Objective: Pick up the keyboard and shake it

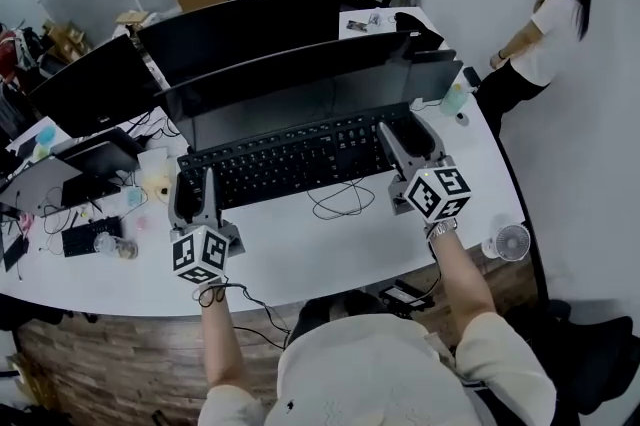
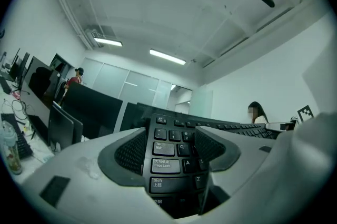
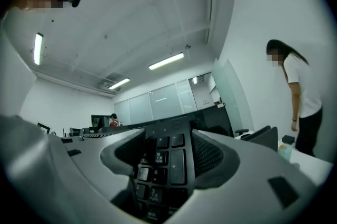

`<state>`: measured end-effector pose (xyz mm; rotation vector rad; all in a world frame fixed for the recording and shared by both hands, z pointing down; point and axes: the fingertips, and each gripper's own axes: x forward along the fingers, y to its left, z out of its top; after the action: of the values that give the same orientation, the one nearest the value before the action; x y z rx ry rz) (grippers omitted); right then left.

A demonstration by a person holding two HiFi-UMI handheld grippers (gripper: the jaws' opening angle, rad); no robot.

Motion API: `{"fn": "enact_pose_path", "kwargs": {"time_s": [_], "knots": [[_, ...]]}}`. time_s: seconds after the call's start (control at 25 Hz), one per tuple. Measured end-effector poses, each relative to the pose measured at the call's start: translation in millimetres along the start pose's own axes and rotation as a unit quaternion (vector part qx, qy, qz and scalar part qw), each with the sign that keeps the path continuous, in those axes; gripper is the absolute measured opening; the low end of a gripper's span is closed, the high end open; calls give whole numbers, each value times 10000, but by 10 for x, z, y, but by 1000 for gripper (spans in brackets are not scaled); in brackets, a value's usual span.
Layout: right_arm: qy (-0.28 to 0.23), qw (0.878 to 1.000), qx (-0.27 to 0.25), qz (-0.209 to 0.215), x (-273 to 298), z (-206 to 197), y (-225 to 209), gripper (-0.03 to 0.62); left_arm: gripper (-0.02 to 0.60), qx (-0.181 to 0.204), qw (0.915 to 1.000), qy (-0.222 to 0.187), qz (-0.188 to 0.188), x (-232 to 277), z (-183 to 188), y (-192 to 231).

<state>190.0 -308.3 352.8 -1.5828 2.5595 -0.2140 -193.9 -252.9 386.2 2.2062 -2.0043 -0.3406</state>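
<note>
A black keyboard (image 1: 290, 159) hangs lifted above the white desk (image 1: 320, 249), in front of a monitor. My left gripper (image 1: 192, 186) is shut on its left end, the Caps Lock and Shift keys of the keyboard (image 2: 167, 162) showing between the two pads in the left gripper view. My right gripper (image 1: 408, 139) is shut on the right end, clamped over the number pad of the keyboard (image 3: 163, 162) in the right gripper view. The keyboard's black cable (image 1: 340, 199) loops on the desk below it.
Two dark monitors (image 1: 300, 84) stand just behind the keyboard, a third monitor (image 1: 90, 84) at the left. Cluttered items, a laptop (image 1: 40, 184) and a remote (image 1: 90, 236) lie far left. A small fan (image 1: 510, 242) sits at the desk's right edge. A person (image 1: 540, 29) stands at the far right.
</note>
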Motion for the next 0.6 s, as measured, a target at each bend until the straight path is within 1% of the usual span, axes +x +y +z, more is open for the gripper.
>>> {"fn": "enact_pose_path", "kwargs": {"time_s": [0.16, 0.32, 0.52, 0.6], "knots": [[431, 9989, 120, -106, -9, -393, -103, 262, 281, -138, 9989, 452, 74, -23, -415, 81], [781, 9964, 252, -208, -29, -778, -219, 262, 281, -224, 9958, 879, 112, -40, -800, 141], [1263, 9901, 473, -377, -195, -1326, -289, 262, 279, -338, 9888, 1446, 164, -197, -1309, 240], [1410, 9876, 516, -457, -224, -1506, -316, 262, 281, -363, 9863, 1600, 194, -218, -1481, 284]]}}
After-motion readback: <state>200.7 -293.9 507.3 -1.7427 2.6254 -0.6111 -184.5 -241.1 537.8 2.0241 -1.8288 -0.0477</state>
